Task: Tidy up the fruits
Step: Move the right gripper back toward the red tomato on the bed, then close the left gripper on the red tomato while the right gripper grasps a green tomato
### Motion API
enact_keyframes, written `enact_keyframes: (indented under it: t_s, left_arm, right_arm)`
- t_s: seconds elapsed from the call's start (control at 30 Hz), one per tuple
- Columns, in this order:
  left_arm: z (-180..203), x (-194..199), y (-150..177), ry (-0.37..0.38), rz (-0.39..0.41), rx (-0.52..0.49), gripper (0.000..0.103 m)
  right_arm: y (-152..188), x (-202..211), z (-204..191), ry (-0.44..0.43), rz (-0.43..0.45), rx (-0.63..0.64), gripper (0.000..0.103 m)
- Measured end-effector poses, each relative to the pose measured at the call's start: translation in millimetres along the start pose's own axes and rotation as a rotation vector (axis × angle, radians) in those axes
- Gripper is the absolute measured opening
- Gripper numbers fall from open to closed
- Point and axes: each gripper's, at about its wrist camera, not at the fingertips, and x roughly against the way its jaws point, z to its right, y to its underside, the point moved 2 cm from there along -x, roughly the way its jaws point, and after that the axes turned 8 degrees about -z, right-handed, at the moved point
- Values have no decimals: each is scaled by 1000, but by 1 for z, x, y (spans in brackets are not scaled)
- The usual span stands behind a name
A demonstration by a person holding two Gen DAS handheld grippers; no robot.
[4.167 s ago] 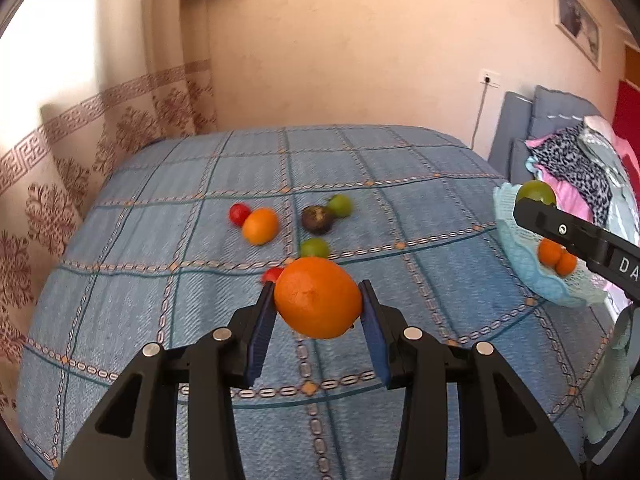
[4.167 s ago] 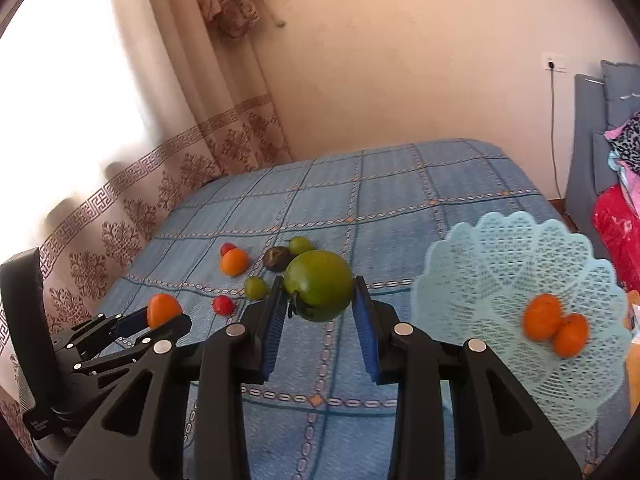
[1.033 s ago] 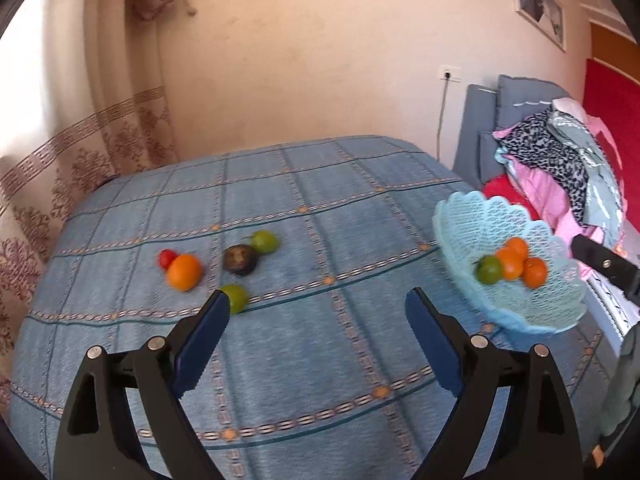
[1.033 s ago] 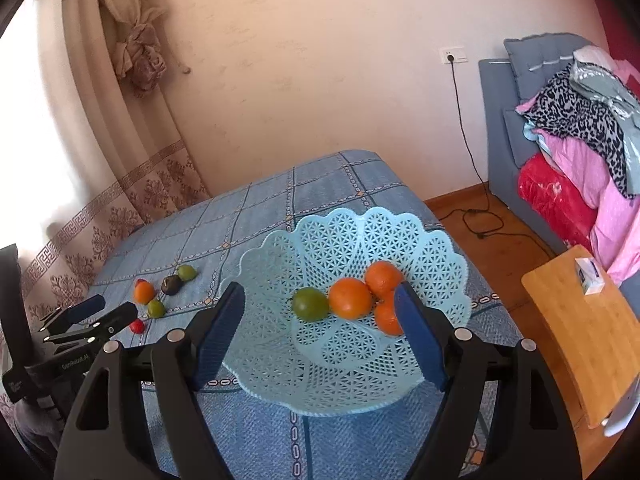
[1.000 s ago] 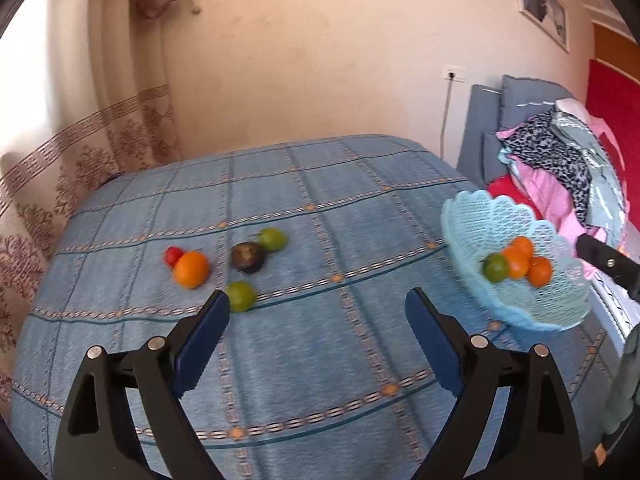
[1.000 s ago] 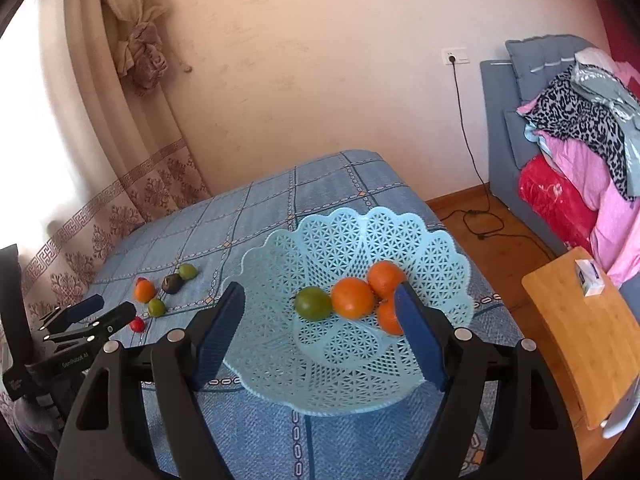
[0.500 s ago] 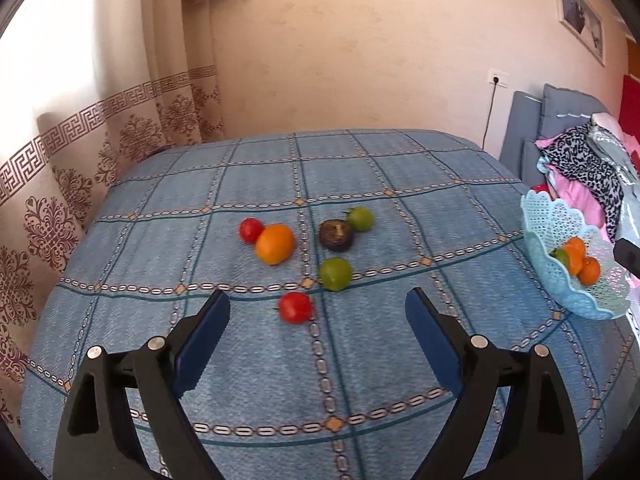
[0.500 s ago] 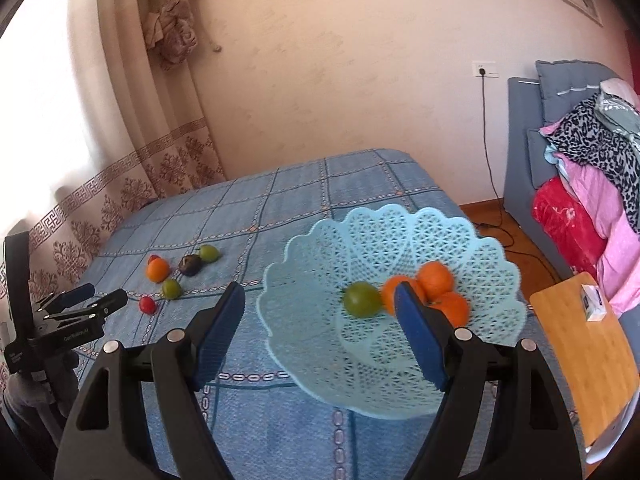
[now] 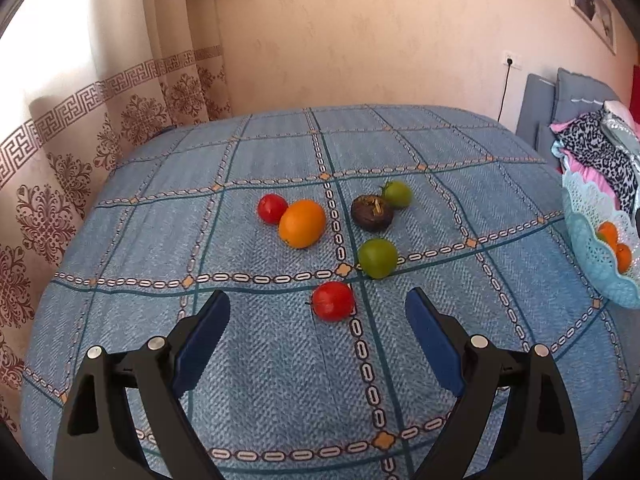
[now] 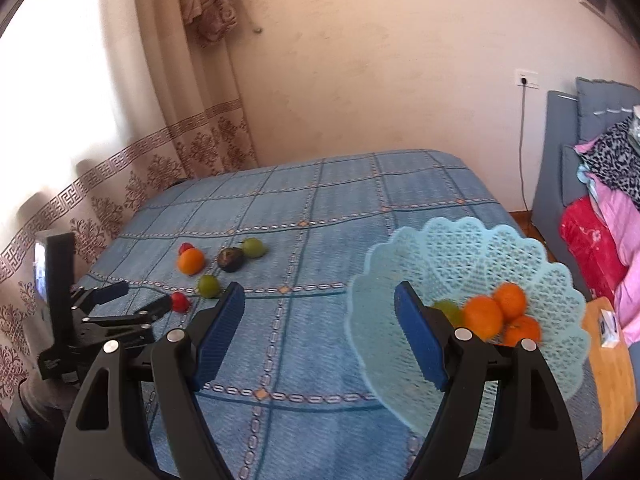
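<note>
Small round red fruit (image 9: 333,301) lies just ahead of my left tool (image 9: 317,322), whose jaws stand apart and empty; my right tool (image 10: 316,320), also apart, is farther.

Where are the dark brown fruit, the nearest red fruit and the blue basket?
dark brown fruit (image 9: 372,213), left wrist view, its top by the stem.
nearest red fruit (image 9: 333,301), left wrist view, its middle.
blue basket (image 10: 472,240), right wrist view, its far wall.

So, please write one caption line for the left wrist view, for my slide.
Open left gripper above a red tomato; five more fruits lie on the blue cloth.
</note>
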Motion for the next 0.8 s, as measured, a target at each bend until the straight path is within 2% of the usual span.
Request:
enact_keyframes:
  t_s: [0.07,0.27,0.4,0.57,0.67,0.8]
  left_arm:
    - [1,-7,0,7,-16,-8,87]
    - [1,-27,-1,39,-76,-6,71]
    - [-4,-35,-3,65,-100,23,63]
    - [-10,-45,-6,103,-132,54,47]
    - [-12,-45,-7,135,-133,64,34]
    - [-14,-42,-6,145,-119,62,30]
  right_arm:
    - [-2,-6,-6,-6,-8,10,79]
    - [-7,-24,-27,-19,-38,48,79]
    - [-10,-39,-40,-24,-59,80,79]
    - [-13,-62,-54,-31,-95,106,79]
    - [-13,-76,-62,-40,-114,123,79]
    - [-13,-94,-69,-65,-154,128,79]
